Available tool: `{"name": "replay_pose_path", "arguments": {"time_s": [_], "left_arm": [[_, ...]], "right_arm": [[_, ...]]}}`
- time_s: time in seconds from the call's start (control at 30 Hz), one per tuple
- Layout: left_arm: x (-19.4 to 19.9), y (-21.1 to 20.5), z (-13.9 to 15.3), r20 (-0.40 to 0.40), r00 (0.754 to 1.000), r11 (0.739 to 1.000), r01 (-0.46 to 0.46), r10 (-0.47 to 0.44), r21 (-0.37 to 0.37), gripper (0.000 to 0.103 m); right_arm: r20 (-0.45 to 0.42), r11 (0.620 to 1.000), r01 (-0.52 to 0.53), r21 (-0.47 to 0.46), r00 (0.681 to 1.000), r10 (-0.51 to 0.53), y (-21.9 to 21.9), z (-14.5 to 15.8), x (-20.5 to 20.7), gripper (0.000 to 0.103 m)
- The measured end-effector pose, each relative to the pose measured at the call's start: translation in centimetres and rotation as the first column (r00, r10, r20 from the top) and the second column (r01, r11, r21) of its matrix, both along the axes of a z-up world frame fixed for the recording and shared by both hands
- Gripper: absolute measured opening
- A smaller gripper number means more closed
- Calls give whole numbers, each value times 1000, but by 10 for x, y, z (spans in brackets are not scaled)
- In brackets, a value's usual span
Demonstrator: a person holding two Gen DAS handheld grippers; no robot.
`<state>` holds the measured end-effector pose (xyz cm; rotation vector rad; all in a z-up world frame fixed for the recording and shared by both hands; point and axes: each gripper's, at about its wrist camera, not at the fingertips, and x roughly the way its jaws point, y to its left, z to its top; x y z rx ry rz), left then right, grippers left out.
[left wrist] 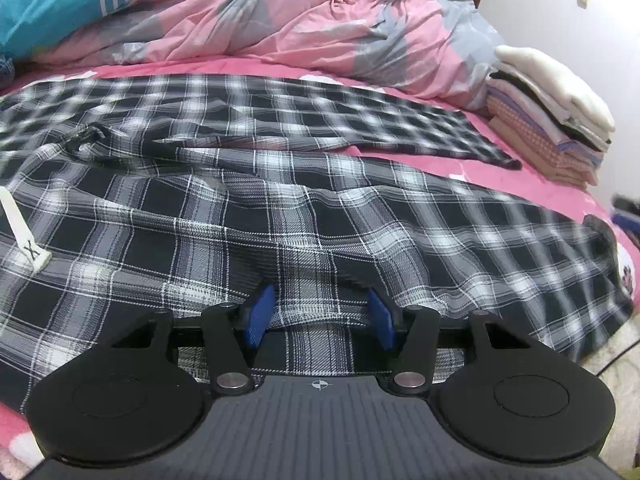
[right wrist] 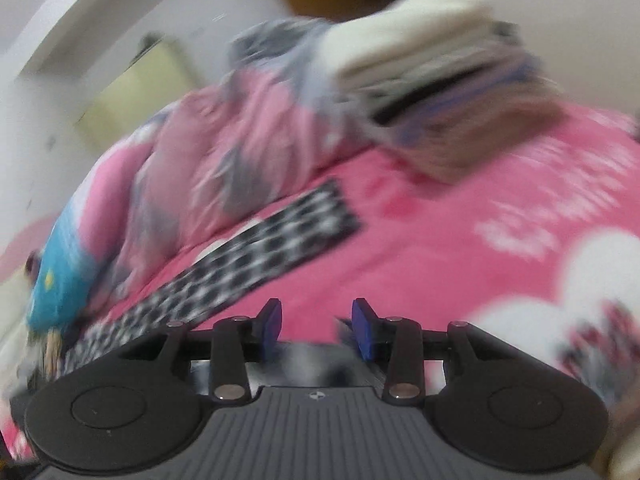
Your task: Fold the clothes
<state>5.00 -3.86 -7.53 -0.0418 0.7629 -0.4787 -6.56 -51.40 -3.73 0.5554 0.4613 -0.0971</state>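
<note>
A black-and-white plaid garment (left wrist: pixel 280 208) lies spread and wrinkled across the pink bed sheet (left wrist: pixel 528 180). My left gripper (left wrist: pixel 320 304) is low over its near part. The blue pads (left wrist: pixel 260 312) stand apart, a fold of the plaid cloth lies between them and covers their tips, and I see no pinch. The right wrist view is blurred and tilted. There my right gripper (right wrist: pixel 316 320) is open above the pink sheet (right wrist: pixel 440 248) with nothing between its pads. A long strip of the plaid garment (right wrist: pixel 280 240) runs off to its left.
A stack of folded clothes (left wrist: pixel 552 120) (right wrist: pixel 440 92) sits at the far right of the bed by the white wall. A rumpled pink-and-grey quilt (left wrist: pixel 320 20) (right wrist: pixel 240 140) and a blue pillow (left wrist: pixel 60 0) (right wrist: pixel 60 280) fill the back. A white tag (left wrist: pixel 24 232) lies on the plaid at left.
</note>
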Motion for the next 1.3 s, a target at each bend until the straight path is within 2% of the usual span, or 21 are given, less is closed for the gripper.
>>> {"name": "replay_pose_path", "arguments": {"time_s": [0.17,0.33,0.47,0.57,0.63,0.7,0.77,0.87,0.9,0.93,1.0,1.13,1.2,1.3], "left_arm": [[1,-7,10,13,1000,1000,20,-20,2,52],[5,-38,21,40,990,991,137,-137,1,52],[11,-81,19,26,958,959,285,-284,-9,52],[11,-112,14,26,928,928,372,-372,-1,52],[10,-126,9,38,915,916,401,-401,17,52],[9,-141,4,50,902,903,428,-430,36,52],[9,-148,-2,48,895,896,440,-443,57,52],[7,-152,-7,49,895,895,438,-443,87,53],[7,-151,-8,51,895,895,437,-442,85,53],[7,-150,-8,54,896,896,437,-442,84,54],[8,-148,-9,57,897,897,434,-439,79,54],[9,-144,-9,55,901,902,427,-431,62,54],[9,-145,-10,60,899,900,431,-434,61,54],[9,-145,-10,68,895,897,437,-441,61,54]], "right_arm": [[-69,978,-168,-125,985,160,25,9,53,41],[-137,936,-309,-170,948,288,39,5,78,41],[-202,891,-419,-173,901,385,40,0,100,47],[-275,847,-509,-154,845,458,44,-10,113,46],[-311,808,-558,-189,815,489,56,-15,114,40],[-328,762,-599,-245,791,516,69,-17,109,8],[-329,731,-601,-323,795,509,81,-15,101,3],[-252,722,-545,-426,838,484,92,5,79,3],[-208,712,-533,-458,843,497,98,13,67,3],[-165,701,-518,-490,844,510,104,22,55,3],[-125,642,-541,-544,808,576,120,27,33,4],[-243,548,-672,-498,715,656,145,9,10,7],[-291,552,-714,-431,689,664,142,1,7,8],[-268,588,-764,-265,644,716,122,5,2,8]]}}
